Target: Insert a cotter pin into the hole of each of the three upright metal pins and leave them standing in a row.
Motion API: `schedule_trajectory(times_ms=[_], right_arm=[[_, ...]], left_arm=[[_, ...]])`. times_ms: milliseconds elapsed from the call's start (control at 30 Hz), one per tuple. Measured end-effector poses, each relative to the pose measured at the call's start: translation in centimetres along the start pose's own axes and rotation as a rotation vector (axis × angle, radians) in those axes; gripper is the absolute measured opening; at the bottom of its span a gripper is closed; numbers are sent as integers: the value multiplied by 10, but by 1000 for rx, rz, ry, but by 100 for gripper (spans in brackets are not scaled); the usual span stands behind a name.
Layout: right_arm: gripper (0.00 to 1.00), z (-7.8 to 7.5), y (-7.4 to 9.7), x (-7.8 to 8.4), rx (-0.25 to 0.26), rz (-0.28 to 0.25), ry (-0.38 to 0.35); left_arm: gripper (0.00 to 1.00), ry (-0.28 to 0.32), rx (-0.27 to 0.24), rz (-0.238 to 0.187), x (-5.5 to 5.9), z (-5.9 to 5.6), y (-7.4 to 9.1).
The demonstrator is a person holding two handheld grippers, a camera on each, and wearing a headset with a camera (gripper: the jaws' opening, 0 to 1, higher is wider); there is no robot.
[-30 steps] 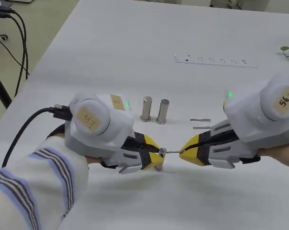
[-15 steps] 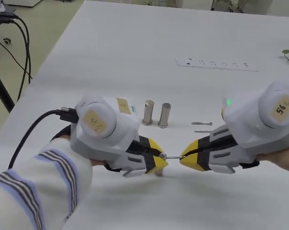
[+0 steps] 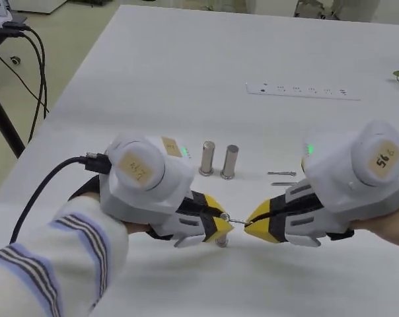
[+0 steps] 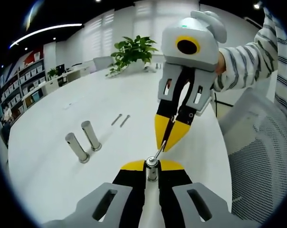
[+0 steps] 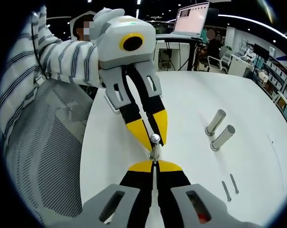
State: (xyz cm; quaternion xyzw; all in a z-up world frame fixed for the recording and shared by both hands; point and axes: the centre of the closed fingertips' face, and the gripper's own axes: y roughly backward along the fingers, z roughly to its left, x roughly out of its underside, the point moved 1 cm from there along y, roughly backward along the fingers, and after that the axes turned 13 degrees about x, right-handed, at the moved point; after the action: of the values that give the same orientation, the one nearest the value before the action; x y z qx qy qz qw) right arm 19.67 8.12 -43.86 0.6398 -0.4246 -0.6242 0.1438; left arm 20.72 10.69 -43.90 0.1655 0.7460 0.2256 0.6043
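Note:
My left gripper (image 3: 220, 222) (image 4: 152, 167) is shut on a metal pin (image 3: 223, 216) (image 4: 152, 168) (image 5: 155, 142), held near the table's front. Facing it from the right, my right gripper (image 3: 250, 223) (image 5: 154, 165) is shut on a thin cotter pin (image 3: 237, 220) (image 4: 159, 148) whose tip meets the head of the held metal pin. Two other metal pins (image 3: 207, 158) (image 3: 229, 162) stand upright side by side behind the grippers, also seen as two metal pins (image 4: 84, 141) (image 5: 218, 128). Two spare cotter pins (image 3: 281, 178) (image 4: 120, 120) (image 5: 229, 186) lie flat on the table to the right of them.
A white power strip (image 3: 302, 92) lies farther back on the white table (image 3: 153, 86). Black cables (image 3: 28, 46) hang off the left edge. A mesh chair (image 5: 43, 156) sits by the table's near side. A potted plant (image 4: 130, 51) stands at the far end.
Both grippers have stayed tip to tip with the cotter pin at the held pin's head; the right gripper has edged slightly closer to the left one. The head camera has shifted.

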Motion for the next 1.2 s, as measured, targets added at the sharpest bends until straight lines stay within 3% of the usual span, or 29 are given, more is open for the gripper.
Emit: schedule_trajectory(times_ms=[533, 600, 633, 800, 1033, 1200], right_arm=[[0, 8, -8, -7, -28, -49, 70], [0, 7, -8, -7, -26, -56, 83], [0, 7, -8, -8, -26, -59, 84], [0, 6, -9, -8, -35, -64, 77], [0, 3, -9, -8, -11, -68, 48], [7, 2, -2, -5, -9, -69, 34]], left_arm=[[5, 8, 44, 6, 2, -8, -1], [5, 100, 46, -6, 3, -8, 0], [5, 102, 52, -7, 3, -7, 0], [5, 52, 37, 4, 3, -8, 1], [5, 41, 25, 15, 2, -9, 0], [5, 17, 14, 20, 1, -10, -2]])
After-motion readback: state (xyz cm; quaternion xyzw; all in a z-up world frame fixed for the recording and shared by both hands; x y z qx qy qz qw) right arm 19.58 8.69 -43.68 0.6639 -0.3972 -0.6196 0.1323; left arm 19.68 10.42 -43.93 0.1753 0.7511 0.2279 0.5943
